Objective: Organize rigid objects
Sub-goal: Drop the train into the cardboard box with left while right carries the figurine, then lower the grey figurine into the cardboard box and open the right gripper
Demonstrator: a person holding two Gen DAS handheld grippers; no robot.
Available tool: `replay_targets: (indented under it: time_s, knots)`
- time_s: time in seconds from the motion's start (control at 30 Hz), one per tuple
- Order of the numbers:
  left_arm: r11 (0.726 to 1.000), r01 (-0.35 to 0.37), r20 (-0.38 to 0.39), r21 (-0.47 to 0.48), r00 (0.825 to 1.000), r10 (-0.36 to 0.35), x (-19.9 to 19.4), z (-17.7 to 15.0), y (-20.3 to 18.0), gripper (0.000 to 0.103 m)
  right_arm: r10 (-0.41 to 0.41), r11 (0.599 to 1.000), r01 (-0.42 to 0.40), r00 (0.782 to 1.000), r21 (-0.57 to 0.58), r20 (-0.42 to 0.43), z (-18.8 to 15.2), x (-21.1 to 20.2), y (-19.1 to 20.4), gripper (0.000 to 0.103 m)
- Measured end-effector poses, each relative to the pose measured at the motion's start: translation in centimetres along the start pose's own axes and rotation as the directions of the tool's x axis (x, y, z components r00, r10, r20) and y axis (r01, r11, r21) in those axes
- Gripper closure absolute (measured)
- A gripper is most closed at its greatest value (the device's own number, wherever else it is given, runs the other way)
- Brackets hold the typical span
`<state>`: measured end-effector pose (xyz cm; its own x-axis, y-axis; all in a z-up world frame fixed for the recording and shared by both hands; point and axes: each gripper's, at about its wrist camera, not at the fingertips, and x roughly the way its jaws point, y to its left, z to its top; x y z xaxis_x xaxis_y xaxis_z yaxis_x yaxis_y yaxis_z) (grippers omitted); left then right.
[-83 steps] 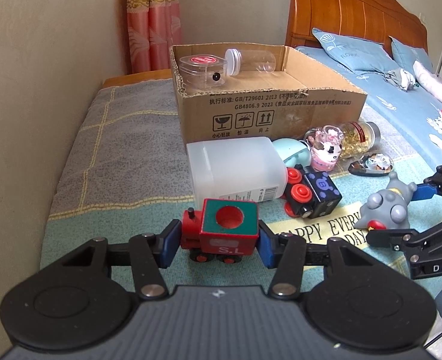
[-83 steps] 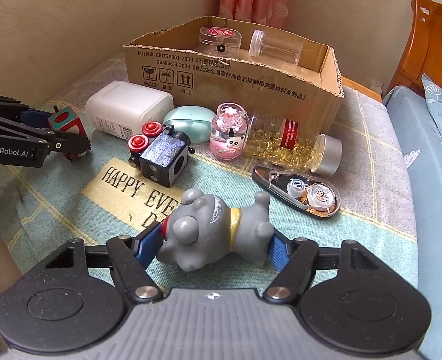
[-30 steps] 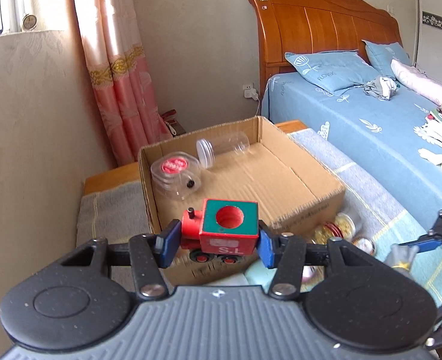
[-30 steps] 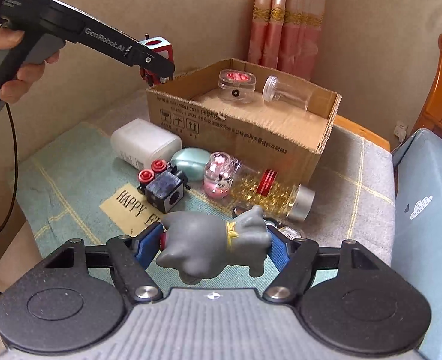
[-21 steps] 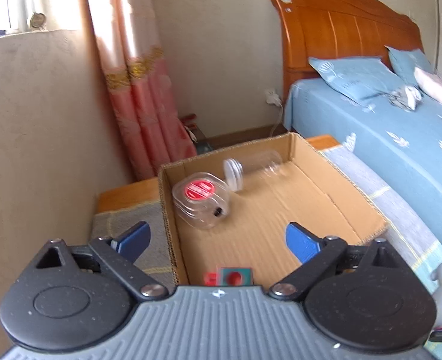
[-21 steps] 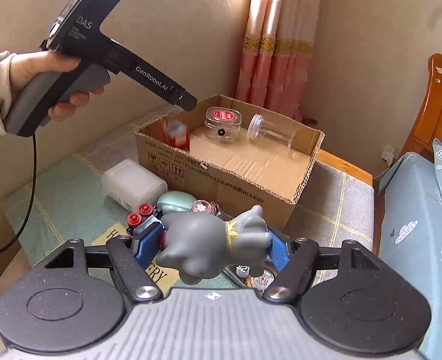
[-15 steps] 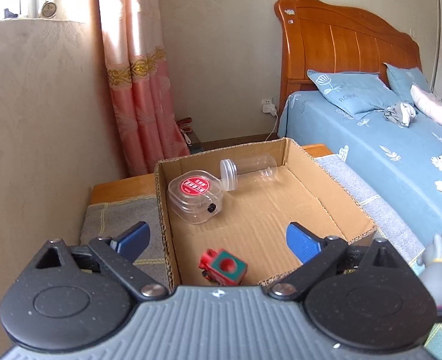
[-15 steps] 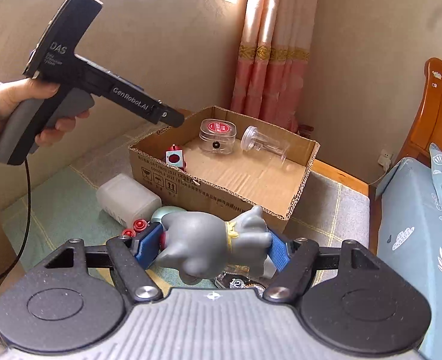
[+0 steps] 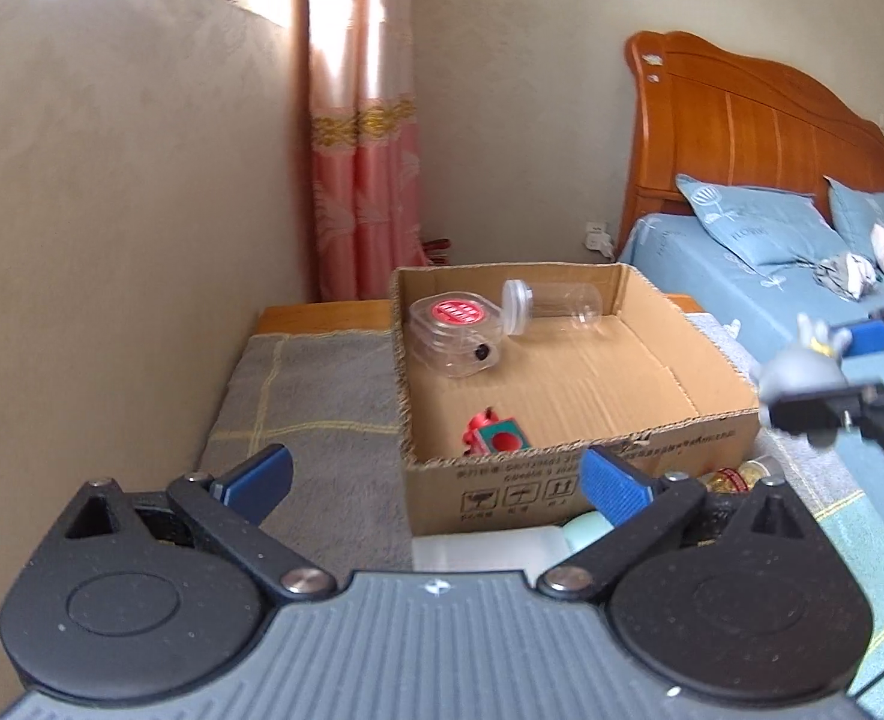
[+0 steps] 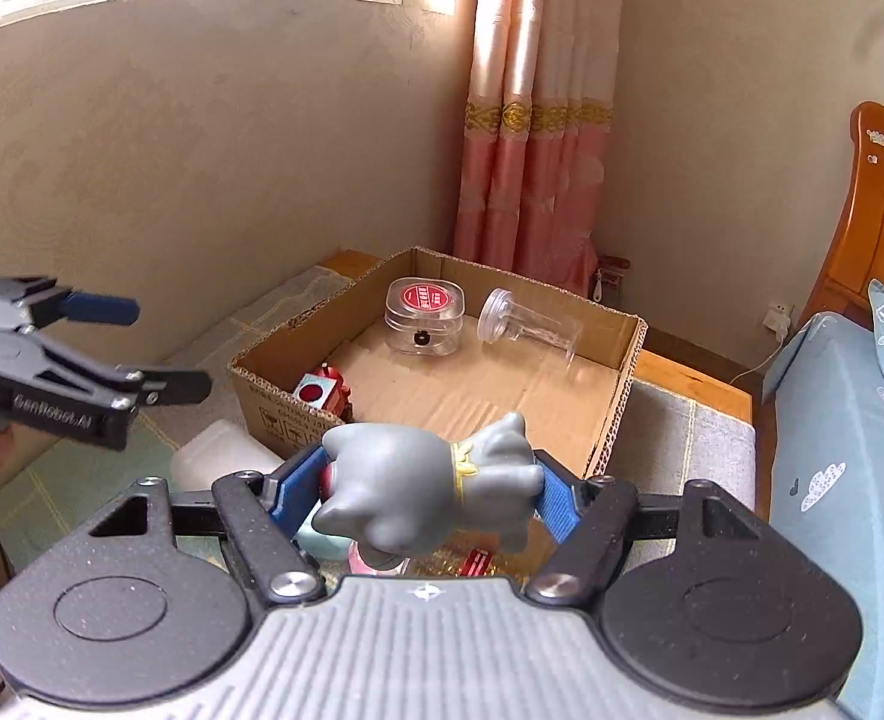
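Note:
An open cardboard box stands on the blanket. The red toy train lies in its near left corner. A clear case with a red lid and a clear jar lie at its back. My left gripper is open and empty, in front of and left of the box. My right gripper is shut on a grey toy figure, held above the box's front right edge.
A white plastic bottle, a mint case and a jar of gold capsules lie in front of the box. A wall is on the left, pink curtains behind, a bed on the right.
My left gripper opened and dropped the toy train into the box, then drew back and left. My right gripper rose and moved toward the box with the grey figure.

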<state>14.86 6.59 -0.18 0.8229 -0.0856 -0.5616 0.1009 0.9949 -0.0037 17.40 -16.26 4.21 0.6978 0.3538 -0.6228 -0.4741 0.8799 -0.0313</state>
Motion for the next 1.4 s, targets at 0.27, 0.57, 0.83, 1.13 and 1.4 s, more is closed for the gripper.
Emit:
replay_targets:
  time_s: [0.27,0.57,0.83,1.13,1.4]
  knots:
    - [0.996,-0.085,0.016,0.022,0.996,0.085,-1.2,-1.6,0.8,0.001,-0.041,0.999,0.041,0.999,0.030,-0.015,4.6,4.1,-2.2,0.026]
    - [0.996,-0.084,0.019,0.006,0.996,0.083,-1.9,-2.1,2.0,0.001,-0.107,0.989,0.112,0.993,0.095,-0.059,7.5,9.0,-4.7,0.015]
    - [0.997,-0.074,0.000,0.005,0.997,0.074,-1.5,-2.5,2.1,0.001,-0.127,0.986,0.133,0.990,0.102,-0.063,7.0,8.3,-4.6,0.000]
    - [0.998,-0.064,-0.031,0.019,0.997,0.065,-1.5,-2.9,1.4,0.001,-0.130,0.983,0.141,0.986,0.114,-0.102,5.0,6.6,-3.8,0.000]
    - [0.998,-0.060,-0.067,0.027,0.996,0.062,-1.2,-3.4,1.0,0.001,-0.166,0.970,0.183,0.980,0.160,-0.114,0.5,4.6,-2.8,0.000]
